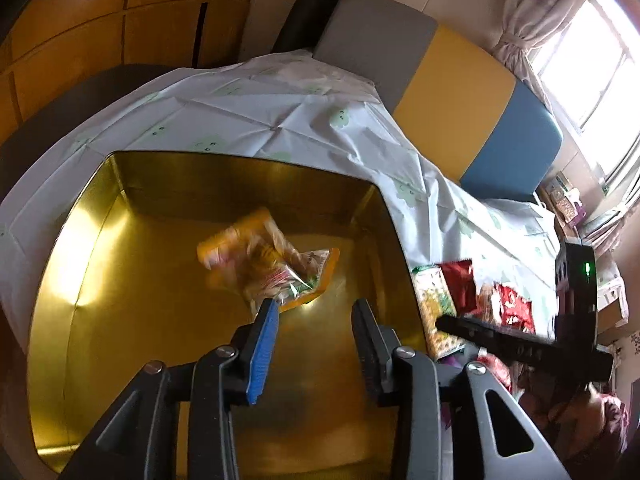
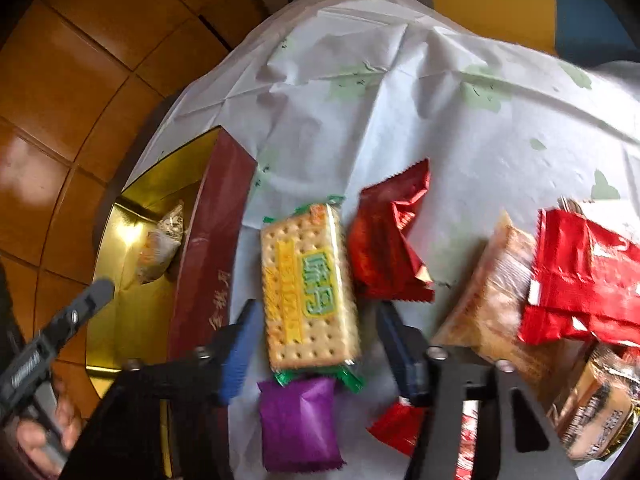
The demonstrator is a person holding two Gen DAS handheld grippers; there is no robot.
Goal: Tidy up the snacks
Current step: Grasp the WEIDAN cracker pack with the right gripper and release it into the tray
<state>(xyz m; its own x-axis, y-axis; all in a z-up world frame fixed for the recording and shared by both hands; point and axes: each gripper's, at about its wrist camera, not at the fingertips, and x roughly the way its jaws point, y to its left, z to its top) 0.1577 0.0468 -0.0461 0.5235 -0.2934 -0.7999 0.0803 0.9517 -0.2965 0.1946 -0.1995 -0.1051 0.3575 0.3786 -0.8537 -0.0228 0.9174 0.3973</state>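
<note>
Right now the gold tin (image 1: 92, 280) sits on the tabletop (image 1: 248, 112) w/ its white cloth, maroon outer wall seen from the right-wrist view. Inside it: just one crumpled orange-yellow snack packet (image 1: 268, 264), blurred, lying free near the middle of the tin floor.

My left tool (image 1: 314, 308) hangs over the tin, angled steeply down, jaws spread w/ nothing between them; the packet is just past the blue pad tip, not pinched.

Rest of the snacks are still out on the cloth, just right of the tin. My right tool (image 2: 316, 312) points down at them, jaws spread either side of the green-and-yellow cracker pack (image 2: 308, 284); pads straddle it but don't press, pack lies flat. Purple packet (image 2: 298, 424) touches the cracker pack's near end. Dark red foil packet (image 2: 384, 244) just beside it on the right, then a tan biscuit pack (image 2: 492, 292) w/ a bright red packet (image 2: 584, 276) overlapping it. Another tan wrapped snack (image 2: 596, 412) at far lower right.

My left hand (image 2: 40, 432) grips its handle at the lower left edge of the right-wrist view.
</note>
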